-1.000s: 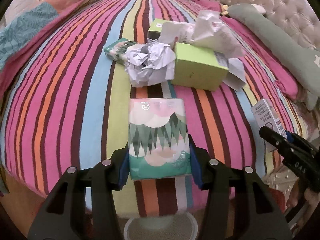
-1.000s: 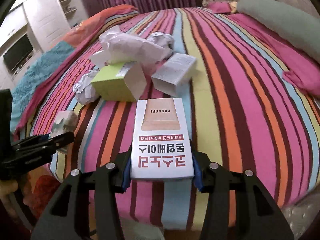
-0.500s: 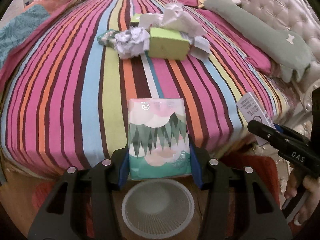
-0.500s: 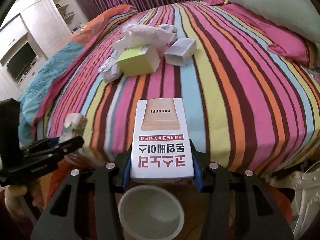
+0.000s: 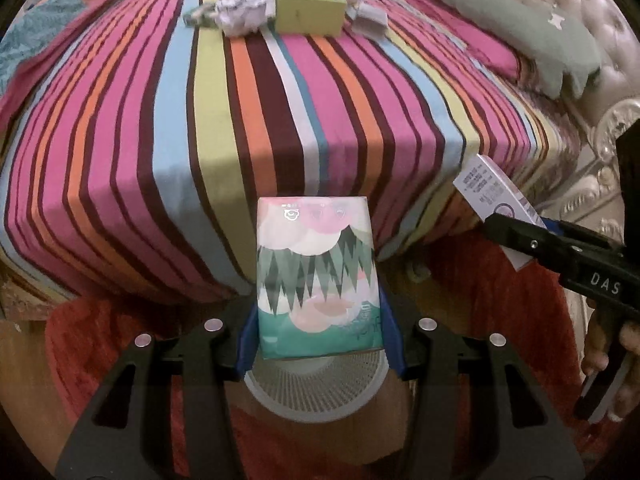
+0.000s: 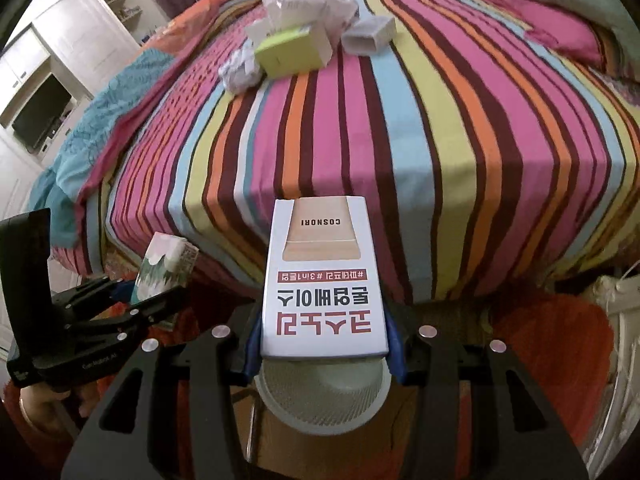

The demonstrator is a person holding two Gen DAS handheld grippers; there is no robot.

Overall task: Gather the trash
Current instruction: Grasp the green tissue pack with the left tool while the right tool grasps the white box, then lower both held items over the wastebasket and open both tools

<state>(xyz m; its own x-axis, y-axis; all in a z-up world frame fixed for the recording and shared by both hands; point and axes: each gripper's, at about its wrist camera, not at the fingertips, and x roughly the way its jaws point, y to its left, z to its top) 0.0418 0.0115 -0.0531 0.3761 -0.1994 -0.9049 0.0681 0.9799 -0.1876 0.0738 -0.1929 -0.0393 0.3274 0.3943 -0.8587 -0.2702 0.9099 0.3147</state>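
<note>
**Both jaws loaded, bin beneath**

My left gripper (image 5: 318,344) clamps a green-and-pink tissue pack (image 5: 316,276) between its blue pads. My right gripper (image 6: 324,344) pinches a white carton (image 6: 324,280) printed with red lettering. Just below both loads I see the white mesh bin (image 5: 316,396) on the floor beside a red rug (image 5: 500,280). Beyond it rises the striped bed (image 5: 260,120). Far up the cover lie a lime box (image 5: 308,14), crumpled paper (image 5: 244,12) and a small grey box (image 6: 370,34), close together.
</note>
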